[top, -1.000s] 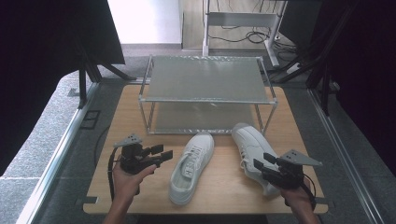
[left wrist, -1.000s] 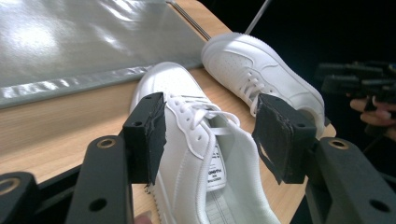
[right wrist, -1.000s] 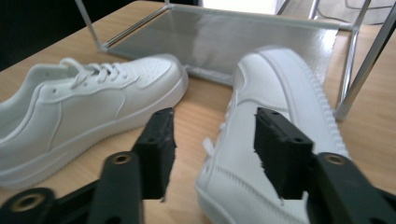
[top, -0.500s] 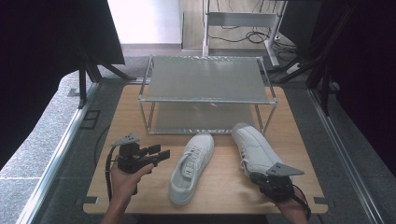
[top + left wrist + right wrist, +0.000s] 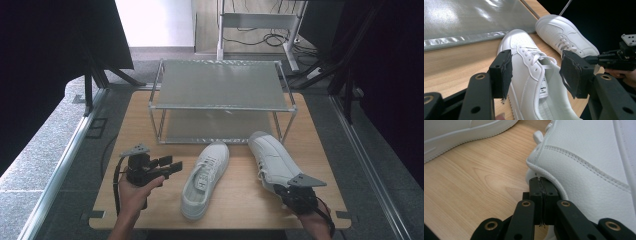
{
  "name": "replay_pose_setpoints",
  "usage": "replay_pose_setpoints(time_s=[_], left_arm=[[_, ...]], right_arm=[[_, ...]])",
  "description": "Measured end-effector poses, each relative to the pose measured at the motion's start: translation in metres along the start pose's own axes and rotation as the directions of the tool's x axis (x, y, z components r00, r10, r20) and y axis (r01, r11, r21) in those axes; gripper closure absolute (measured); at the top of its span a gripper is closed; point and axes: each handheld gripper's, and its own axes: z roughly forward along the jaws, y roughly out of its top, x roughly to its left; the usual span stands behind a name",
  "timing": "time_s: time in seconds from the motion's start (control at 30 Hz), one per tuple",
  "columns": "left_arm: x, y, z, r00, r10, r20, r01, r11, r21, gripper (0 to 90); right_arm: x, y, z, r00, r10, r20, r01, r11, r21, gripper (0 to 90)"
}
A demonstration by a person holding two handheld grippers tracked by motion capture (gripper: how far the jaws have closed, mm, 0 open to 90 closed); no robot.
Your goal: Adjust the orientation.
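Note:
Two white sneakers lie on the wooden table. The left shoe sits mid-table, the right shoe beside it. My left gripper hovers open just left of the left shoe and points at it, with nothing between its pads. My right gripper is low at the heel of the right shoe. Its jaws have just been closing and the pads now meet, their tips tucked under the heel rim. I cannot make out any part of the shoe pinched between them.
A two-tier metal shoe rack with both shelves bare stands at the back of the table. The table's front edge runs close to both hands. Dark stands and cables surround the table on the floor.
My right gripper has sunk to the heel of the right shoe and its jaws have closed. The left gripper and both shoes stay where they were.

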Motion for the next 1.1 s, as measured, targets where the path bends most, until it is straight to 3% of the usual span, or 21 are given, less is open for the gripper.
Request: replay_pose_setpoints(time_s=[0.3,0.67,0.7,0.73,0.77,0.9,1.0,1.1], left_arm=[[0.000,0.000,0.000,1.0000,-0.002,0.001,0.002,1.0000,0.003,43.2],[0.000,-0.001,0.004,1.0000,-0.004,0.001,0.004,0.9999,0.014,43.1],[0.000,-0.001,0.004,1.0000,-0.004,0.002,0.004,0.9999,0.016,43.1],[0.000,-0.001,0.004,1.0000,-0.004,0.002,0.004,0.9999,0.016,43.1],[-0.001,-0.002,0.004,1.0000,-0.004,0.001,0.004,0.9999,0.016,43.1],[-0.001,-0.002,0.005,1.0000,-0.005,0.001,0.005,0.9998,0.017,43.1],[-0.001,-0.002,0.005,1.0000,-0.005,0.002,0.005,0.9999,0.016,43.1],[-0.001,-0.002,0.004,1.0000,-0.005,0.002,0.005,0.9999,0.015,43.1]], right_arm=[[-0.019,0.004,-0.009,0.9990,0.045,-0.003,-0.045,0.997,-0.065,89.9],[-0.047,0.012,-0.020,0.9937,0.088,0.069,-0.081,0.992,-0.101,87.7],[-0.055,0.013,-0.021,0.9920,0.103,0.073,-0.096,0.990,-0.105,88.2],[-0.055,0.013,-0.021,0.9920,0.103,0.073,-0.096,0.990,-0.105,88.2],[-0.061,0.013,-0.022,0.9922,0.120,0.033,-0.116,0.988,-0.102,88.0],[-0.061,0.014,-0.023,0.9937,0.110,0.022,-0.108,0.990,-0.095,81.7],[-0.051,0.018,-0.022,0.9953,0.071,0.065,-0.066,0.994,-0.083,78.1],[-0.039,0.023,-0.026,0.9981,0.043,0.044,-0.039,0.995,-0.093,76.3]])
